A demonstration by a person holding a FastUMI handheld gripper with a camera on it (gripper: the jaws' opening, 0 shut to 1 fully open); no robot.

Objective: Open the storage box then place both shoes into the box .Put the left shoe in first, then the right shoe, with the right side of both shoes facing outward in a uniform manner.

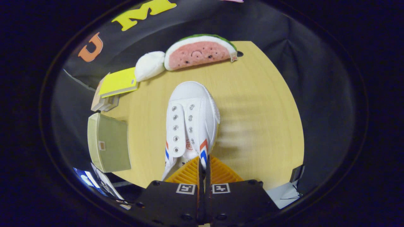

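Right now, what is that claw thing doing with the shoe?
The claw is pinched shut on the side of a white shoe, near its heel, with both fingers pressed on the fabric. The shoe's toe points away across the wooden table. A green box sits off to the left of the shoe. Beyond the toe lie a watermelon plush and a white plush. The shoe is not in the box yet.
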